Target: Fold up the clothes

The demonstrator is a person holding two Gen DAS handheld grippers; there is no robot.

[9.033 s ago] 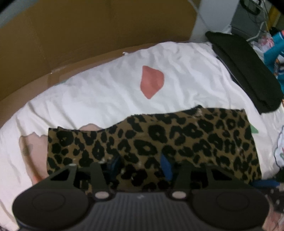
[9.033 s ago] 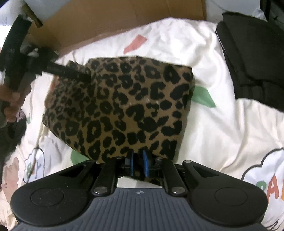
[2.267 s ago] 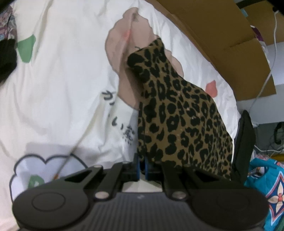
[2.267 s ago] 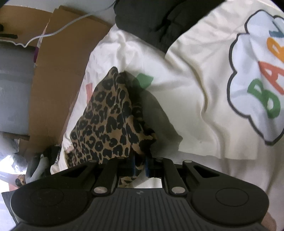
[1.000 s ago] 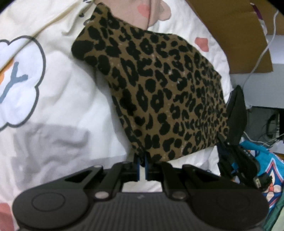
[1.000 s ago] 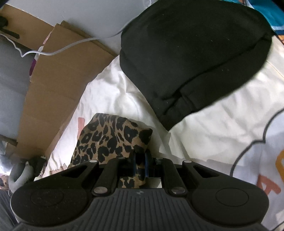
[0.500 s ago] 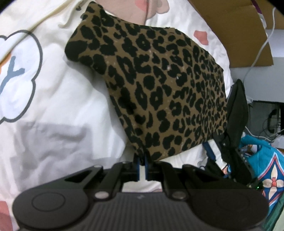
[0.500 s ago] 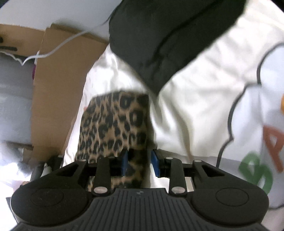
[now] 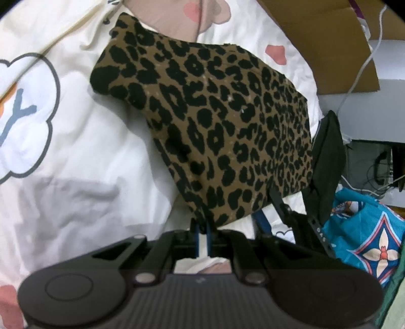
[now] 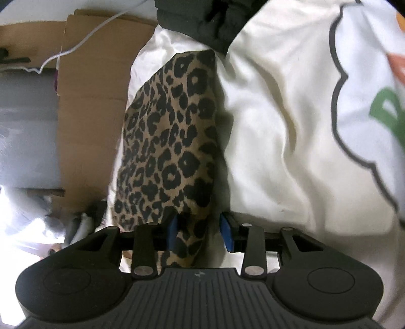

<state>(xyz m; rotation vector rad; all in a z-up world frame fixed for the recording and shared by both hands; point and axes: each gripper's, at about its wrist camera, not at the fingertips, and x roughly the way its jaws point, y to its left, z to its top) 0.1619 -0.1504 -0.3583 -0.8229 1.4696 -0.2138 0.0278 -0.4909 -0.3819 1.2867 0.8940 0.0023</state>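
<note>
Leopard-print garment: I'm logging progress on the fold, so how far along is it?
Done: the leopard-print garment lies on the white printed bedding as a compact folded bundle. In hand: the left gripper is shut on its near corner, while the right gripper stands open around the other end. Left: letting go on the left side. The black garment beside it already looks folded.

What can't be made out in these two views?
- Near edge of the leopard cloth: left wrist view, hidden behind the left tool.
- Black garment: right wrist view, cut off by the top edge.
- Right tool: left wrist view, mostly hidden behind the cloth.
- Clutter at left: right wrist view, washed out by glare.
</note>
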